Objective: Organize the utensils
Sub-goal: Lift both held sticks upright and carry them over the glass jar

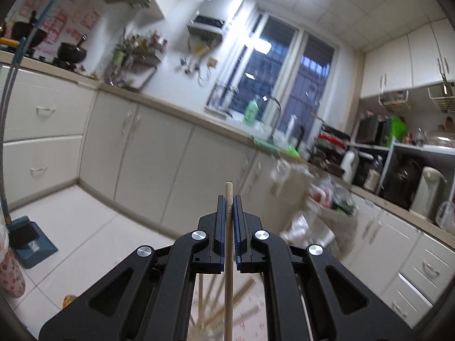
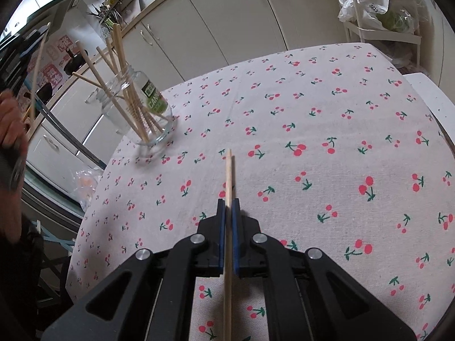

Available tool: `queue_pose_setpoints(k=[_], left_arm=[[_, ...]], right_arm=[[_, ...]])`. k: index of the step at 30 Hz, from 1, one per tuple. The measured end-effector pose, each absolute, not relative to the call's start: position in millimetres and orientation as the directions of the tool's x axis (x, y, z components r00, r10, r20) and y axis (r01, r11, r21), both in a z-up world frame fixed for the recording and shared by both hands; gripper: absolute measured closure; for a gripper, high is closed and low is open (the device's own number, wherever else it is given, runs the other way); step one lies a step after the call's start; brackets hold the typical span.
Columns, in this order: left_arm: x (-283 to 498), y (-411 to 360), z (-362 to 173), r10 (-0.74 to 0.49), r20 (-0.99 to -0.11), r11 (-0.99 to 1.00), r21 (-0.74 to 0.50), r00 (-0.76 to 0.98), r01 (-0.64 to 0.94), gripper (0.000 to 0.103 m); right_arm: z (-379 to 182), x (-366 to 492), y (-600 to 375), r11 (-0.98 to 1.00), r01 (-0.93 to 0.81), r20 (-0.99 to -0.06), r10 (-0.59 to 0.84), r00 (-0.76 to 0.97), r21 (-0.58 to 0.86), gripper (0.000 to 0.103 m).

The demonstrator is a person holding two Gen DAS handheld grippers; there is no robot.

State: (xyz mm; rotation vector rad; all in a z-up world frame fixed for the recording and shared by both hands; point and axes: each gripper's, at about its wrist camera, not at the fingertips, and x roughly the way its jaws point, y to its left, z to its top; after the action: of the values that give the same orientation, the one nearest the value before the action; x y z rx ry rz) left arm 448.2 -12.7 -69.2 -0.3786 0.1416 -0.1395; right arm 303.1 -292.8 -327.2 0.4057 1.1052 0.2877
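I had the right gripper clenched on one wooden chopstick, held over the cherry-print tablecloth, tip pointing forward. The left gripper gripped a second chopstick, raised toward the kitchen cabinets. The glass jar stood at the table's far left corner with several chopsticks already leaning inside. No loose chopsticks showed on the cloth. I judged the task nearly complete: only the two held sticks remained to be dropped in the jar
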Motion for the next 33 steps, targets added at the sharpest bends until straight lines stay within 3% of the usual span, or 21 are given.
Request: queue_pose_setpoints(k=[8, 33], left_arm=[[469, -25, -74, -0.042, -0.007, 0.938, -0.345, 0.999, 0.037, 0.098], [493, -43, -115, 0.034, 0.027, 0.963, -0.267, 0.999, -0.026, 0.098]], right_arm=[[-329, 304, -291, 0.89, -0.021, -0.807, 0.422, 0.414, 0.455, 0.098], [-330, 305, -287, 0.895, -0.032, -0.81, 0.418, 0.411, 0.446, 0.098]])
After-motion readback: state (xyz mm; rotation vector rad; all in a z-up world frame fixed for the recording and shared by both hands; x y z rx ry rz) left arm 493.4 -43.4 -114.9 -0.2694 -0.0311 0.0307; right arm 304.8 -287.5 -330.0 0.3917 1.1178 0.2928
